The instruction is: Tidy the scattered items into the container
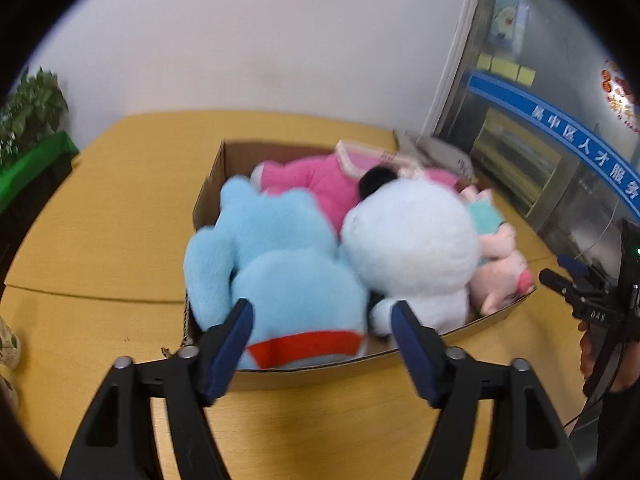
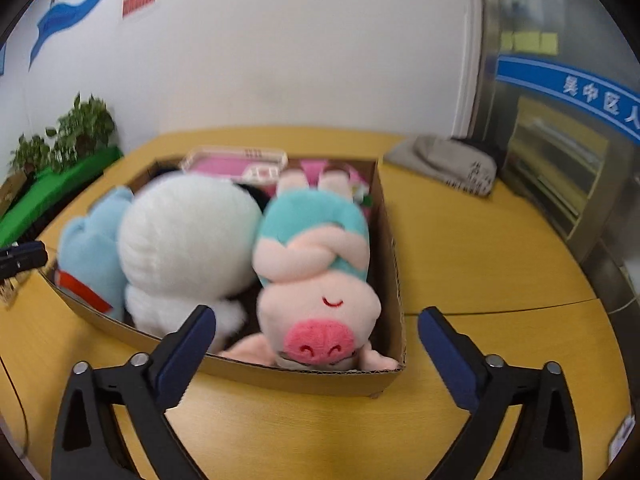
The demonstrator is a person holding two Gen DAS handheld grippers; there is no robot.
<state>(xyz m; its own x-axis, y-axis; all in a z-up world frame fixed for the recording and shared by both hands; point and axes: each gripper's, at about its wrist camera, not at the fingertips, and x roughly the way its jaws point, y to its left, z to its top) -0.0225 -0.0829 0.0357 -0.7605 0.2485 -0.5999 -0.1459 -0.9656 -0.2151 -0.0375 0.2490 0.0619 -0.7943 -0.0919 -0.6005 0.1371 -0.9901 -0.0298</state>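
A cardboard box point(image 1: 304, 374) point(image 2: 296, 378) on the yellow table holds several plush toys. A light blue plush point(image 1: 272, 264) point(image 2: 92, 252) lies at its left, a white round plush point(image 1: 412, 248) point(image 2: 184, 240) in the middle, a pink pig in a teal shirt point(image 2: 316, 280) point(image 1: 500, 276) at the right. A pink plush point(image 1: 316, 184) and a pink tray point(image 2: 236, 162) lie at the back. My left gripper point(image 1: 322, 314) stands open just before the box, nothing pressed by its pads. My right gripper point(image 2: 316, 322) is open wide in front of the pig. The right gripper point(image 1: 576, 280) also shows at the left wrist view's right edge.
A grey folded cloth bag point(image 2: 444, 164) lies on the table at the back right. Potted plants point(image 2: 68, 132) on a green stand sit at the left. A glass door with a blue band point(image 2: 568, 88) is at the right. A hand point(image 1: 592, 352) holds the right gripper.
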